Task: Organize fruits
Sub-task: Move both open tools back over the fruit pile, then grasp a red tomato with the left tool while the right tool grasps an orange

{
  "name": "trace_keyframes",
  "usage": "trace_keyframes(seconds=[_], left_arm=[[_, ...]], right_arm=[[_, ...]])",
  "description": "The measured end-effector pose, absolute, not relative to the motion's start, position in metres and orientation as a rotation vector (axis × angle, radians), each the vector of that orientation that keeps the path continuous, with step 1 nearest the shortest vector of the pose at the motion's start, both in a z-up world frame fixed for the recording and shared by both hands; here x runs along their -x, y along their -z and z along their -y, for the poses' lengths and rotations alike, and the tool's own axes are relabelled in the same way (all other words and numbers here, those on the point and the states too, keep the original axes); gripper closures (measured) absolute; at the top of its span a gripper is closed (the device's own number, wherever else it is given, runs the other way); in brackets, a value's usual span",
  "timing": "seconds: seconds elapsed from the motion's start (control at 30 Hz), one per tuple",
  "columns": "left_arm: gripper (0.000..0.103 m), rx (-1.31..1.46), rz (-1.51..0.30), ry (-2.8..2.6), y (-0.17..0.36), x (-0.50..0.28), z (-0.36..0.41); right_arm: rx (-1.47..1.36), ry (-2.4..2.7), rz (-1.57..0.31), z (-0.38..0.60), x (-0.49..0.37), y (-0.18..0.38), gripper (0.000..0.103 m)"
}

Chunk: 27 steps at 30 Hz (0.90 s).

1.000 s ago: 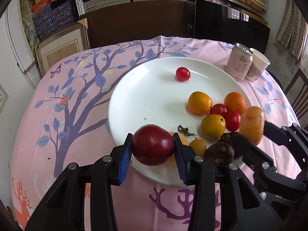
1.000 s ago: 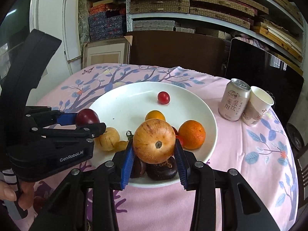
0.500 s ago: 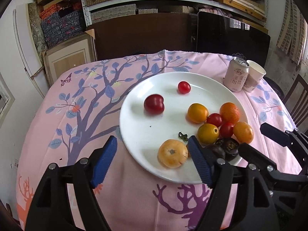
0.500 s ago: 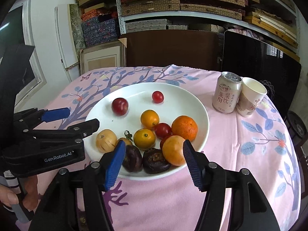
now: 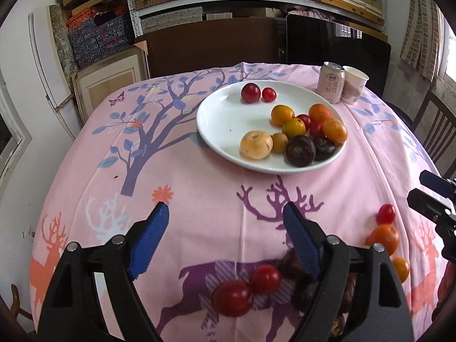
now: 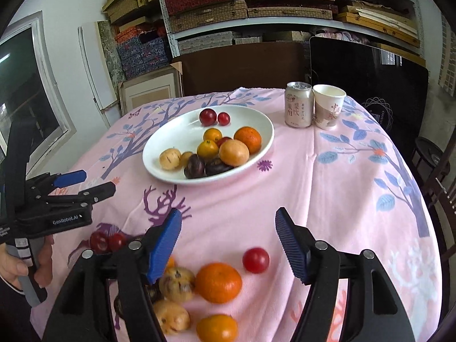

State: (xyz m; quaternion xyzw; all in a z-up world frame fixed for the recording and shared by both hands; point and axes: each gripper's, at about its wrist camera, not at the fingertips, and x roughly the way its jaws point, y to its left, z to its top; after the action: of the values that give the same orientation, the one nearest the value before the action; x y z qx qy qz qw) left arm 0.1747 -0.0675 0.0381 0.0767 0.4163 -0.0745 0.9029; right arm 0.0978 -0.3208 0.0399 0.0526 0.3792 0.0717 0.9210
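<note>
Both grippers are back at the near edge of the table, well clear of the plate (image 5: 216,119). The left gripper (image 5: 225,228) has wide jaws that have just been opening, with nothing between them, only pink cloth (image 5: 199,176) under the gap. The right gripper (image 6: 228,239) likewise has jaws wide apart, just opened further, and empty.

The white plate sits mid-table on the cloth and holds most of the fruit: a dark red plum (image 6: 207,116) touching a cherry tomato (image 6: 223,118) at the far side. Nearer is a cluster with an orange (image 6: 247,139), a tan round fruit (image 6: 234,152), small yellow-orange ones, a pale yellow fruit (image 6: 170,158) and two dark purple passion fruits (image 6: 194,166) at the near rim.

Loose fruit still lies on the cloth near the grippers: a big orange (image 6: 218,282), a red tomato (image 6: 256,260), a second orange (image 6: 216,328), two speckled yellow fruits (image 6: 176,283) partly behind the right gripper's left finger, and two red ones (image 6: 107,241) beside the left gripper. Some are blurred.

A can (image 6: 298,105) and a paper cup (image 6: 328,106) stand touching, right of the plate at the far side. A hand (image 6: 25,262) grips the left gripper's handle.
</note>
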Motion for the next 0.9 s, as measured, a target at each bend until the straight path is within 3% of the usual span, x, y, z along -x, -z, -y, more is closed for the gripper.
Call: trace_keyframes(seconds=[0.37,0.67,0.73,0.87,0.9], left_arm=[[0.022,-0.197,-0.923,0.187,-0.009,-0.12,0.045],[0.023,-0.252,-0.969,0.219,0.019,-0.124,0.049],[0.036,-0.248,-0.981,0.24,0.024,-0.127,0.05],[0.052,-0.211,-0.986,0.293,0.029,-0.13,0.049],[0.062,-0.199,-0.987,0.317,0.029,-0.131,0.05]], right_arm=[[-0.111,-0.129,-0.869,0.337,-0.04,0.0,0.031],[-0.057,-0.165,-0.902,0.32,-0.026,0.01,0.03],[-0.015,-0.174,-0.923,0.314,-0.025,0.012,0.03],[0.038,-0.187,-0.962,0.309,-0.025,0.018,0.03],[0.048,-0.186,-0.968,0.309,-0.026,0.02,0.03]])
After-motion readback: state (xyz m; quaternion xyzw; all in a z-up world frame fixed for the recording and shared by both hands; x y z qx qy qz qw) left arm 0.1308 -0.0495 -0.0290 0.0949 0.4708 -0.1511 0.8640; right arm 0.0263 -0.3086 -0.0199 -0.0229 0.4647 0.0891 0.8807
